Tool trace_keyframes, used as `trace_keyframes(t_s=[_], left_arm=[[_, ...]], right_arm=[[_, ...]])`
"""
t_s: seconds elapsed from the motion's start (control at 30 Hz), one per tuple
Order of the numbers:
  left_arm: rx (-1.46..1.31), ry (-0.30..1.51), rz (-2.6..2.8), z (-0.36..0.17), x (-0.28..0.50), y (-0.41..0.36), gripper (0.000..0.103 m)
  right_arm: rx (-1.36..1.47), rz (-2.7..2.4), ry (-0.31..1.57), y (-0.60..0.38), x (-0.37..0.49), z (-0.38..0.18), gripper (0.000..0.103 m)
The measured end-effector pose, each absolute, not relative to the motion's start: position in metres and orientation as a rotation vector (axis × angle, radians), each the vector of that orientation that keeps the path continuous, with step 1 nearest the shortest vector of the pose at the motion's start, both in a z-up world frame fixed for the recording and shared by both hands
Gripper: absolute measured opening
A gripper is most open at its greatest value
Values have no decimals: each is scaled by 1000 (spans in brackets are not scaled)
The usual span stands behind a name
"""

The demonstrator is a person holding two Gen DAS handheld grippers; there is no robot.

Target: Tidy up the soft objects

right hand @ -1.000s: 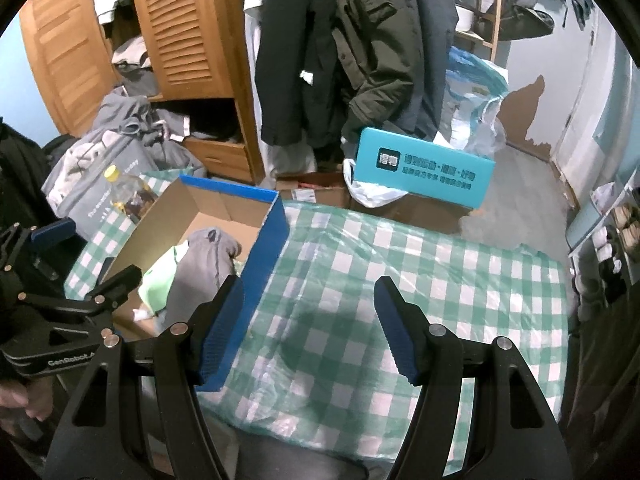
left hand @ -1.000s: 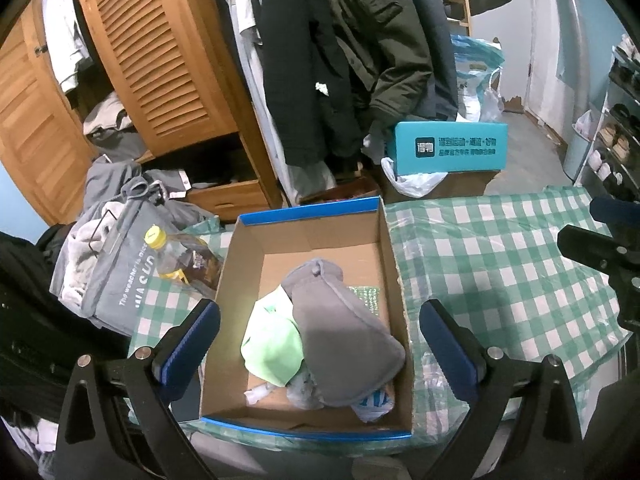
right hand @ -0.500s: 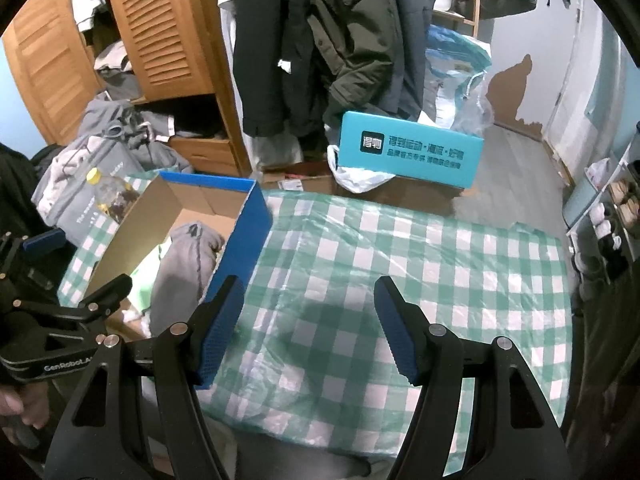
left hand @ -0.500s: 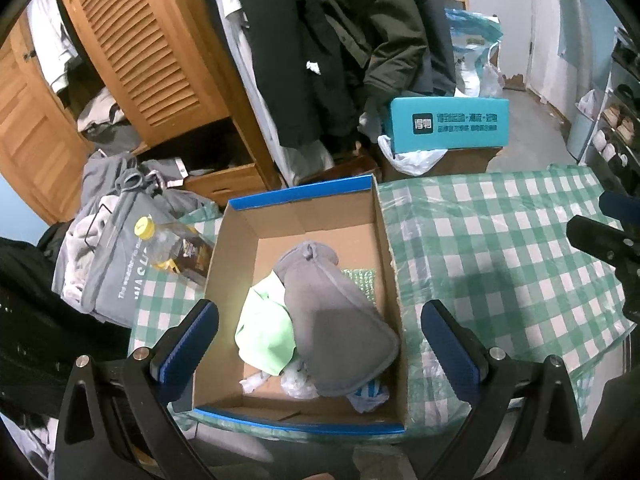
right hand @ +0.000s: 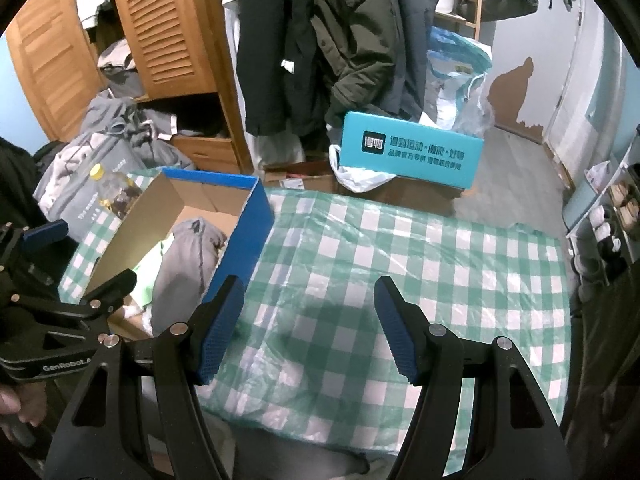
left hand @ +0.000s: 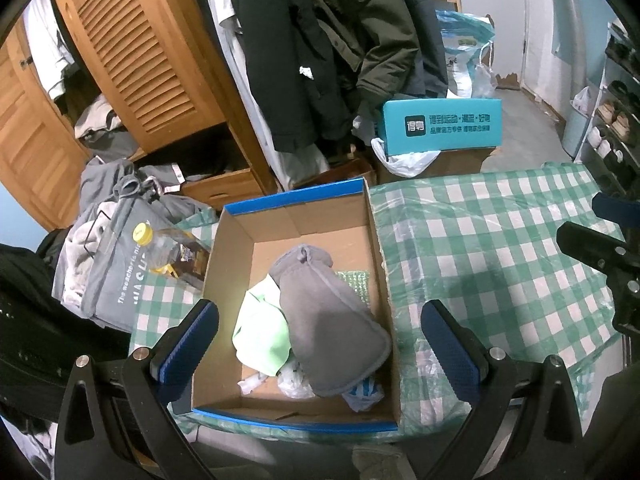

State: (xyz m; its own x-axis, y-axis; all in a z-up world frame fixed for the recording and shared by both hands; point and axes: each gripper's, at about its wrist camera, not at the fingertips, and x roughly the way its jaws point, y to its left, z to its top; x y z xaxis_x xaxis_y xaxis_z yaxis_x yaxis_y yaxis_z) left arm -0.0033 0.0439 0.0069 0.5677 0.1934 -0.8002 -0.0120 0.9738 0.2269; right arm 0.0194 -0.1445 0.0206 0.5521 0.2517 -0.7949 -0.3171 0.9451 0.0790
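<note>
A blue-edged cardboard box sits on the green checked tablecloth. Inside it lie a grey soft mitt, a light green cloth and some white scraps with blue marks. My left gripper hovers above the box's near end, open wide, nothing between its fingers. My right gripper hangs open over the bare cloth to the right of the box. The grey mitt shows over the box wall there, and the left gripper is at the far left.
A yellow-capped bottle lies left of the box beside a heap of grey clothes. Beyond the table stand a wooden louvred wardrobe, hanging coats and a teal box. Shoe shelves line the right.
Both views have drifted slightly, so the box and table sit a little lower in frame. The grippers stay open and nothing in the box has moved.
</note>
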Motion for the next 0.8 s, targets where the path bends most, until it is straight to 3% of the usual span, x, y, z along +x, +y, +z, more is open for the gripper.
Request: trace_keyframes(t_s=[0.8], left_arm=[[209,945,123,11,-1,44,102]], right_arm=[[-85,344,943,-138,20,19,66]])
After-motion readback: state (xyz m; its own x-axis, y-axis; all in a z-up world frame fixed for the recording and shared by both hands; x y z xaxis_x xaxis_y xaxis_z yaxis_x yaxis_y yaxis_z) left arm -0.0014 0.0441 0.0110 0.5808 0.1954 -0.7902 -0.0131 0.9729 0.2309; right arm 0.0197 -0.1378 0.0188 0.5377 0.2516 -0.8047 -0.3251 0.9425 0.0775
